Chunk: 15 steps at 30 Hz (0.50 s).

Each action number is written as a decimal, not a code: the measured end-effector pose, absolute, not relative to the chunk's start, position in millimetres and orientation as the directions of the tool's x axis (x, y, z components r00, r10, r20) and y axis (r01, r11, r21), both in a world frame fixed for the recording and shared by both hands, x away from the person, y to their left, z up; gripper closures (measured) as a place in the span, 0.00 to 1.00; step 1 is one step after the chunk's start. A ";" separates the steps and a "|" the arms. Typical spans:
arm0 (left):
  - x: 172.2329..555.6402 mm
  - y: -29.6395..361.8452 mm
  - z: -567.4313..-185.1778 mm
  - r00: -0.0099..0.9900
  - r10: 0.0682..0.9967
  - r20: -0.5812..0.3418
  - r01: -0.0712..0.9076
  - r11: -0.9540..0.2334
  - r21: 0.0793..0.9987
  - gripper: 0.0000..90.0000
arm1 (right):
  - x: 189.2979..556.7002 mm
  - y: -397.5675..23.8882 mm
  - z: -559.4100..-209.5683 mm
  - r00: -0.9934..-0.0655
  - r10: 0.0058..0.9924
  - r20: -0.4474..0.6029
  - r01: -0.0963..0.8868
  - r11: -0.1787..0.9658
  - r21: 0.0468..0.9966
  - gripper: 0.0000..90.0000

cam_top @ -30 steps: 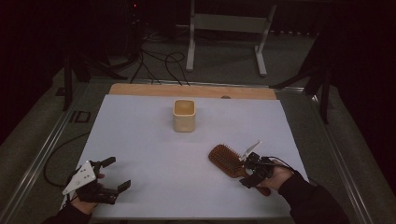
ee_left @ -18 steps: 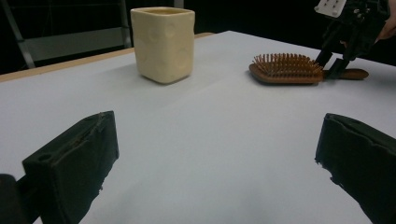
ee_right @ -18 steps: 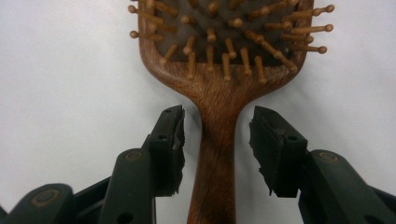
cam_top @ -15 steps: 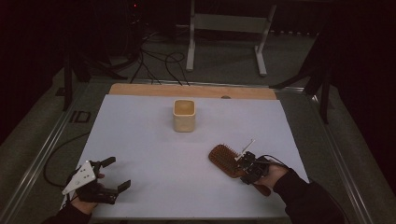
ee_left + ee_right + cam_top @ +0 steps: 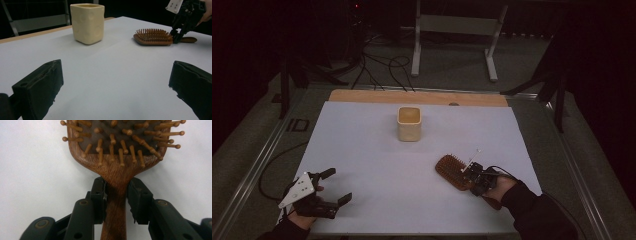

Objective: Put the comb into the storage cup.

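Near the tabletop's [image 5: 362,130] right front corner, the right tongs [image 5: 116,192] have just been closing on the wooden hairbrush's [image 5: 117,157] neck, gripping it; left tongs [image 5: 112,82] gape. Next, probably lift toward the cream cup [image 5: 409,123].

**A lit table in a dark room**

The white table top [image 5: 377,150] is the one bright surface. Along its far edge runs a bare wooden strip [image 5: 417,96]. Beyond it, grey floor [image 5: 452,65] carries black cables [image 5: 382,67] and a pale metal stand [image 5: 457,30]. Either side, dark legs, possibly tripods, fade into blackness.
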State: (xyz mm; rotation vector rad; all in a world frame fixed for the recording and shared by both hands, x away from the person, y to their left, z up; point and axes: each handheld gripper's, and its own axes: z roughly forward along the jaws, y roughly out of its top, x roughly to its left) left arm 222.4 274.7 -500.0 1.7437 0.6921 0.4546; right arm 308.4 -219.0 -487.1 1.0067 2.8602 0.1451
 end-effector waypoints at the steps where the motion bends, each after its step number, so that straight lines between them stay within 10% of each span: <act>1: 222.4 274.7 -500.3 0.752 0.658 -0.049 0.219 -0.180 0.959 0.00 | 308.7 -219.6 -487.8 -0.783 0.619 -0.062 0.609 0.783 0.124 0.78; 15: 223.1 274.3 -500.7 0.751 0.659 -0.052 0.225 -0.182 0.957 0.00 | 305.9 -222.7 -487.6 -0.746 0.665 -0.031 0.654 0.740 0.159 0.82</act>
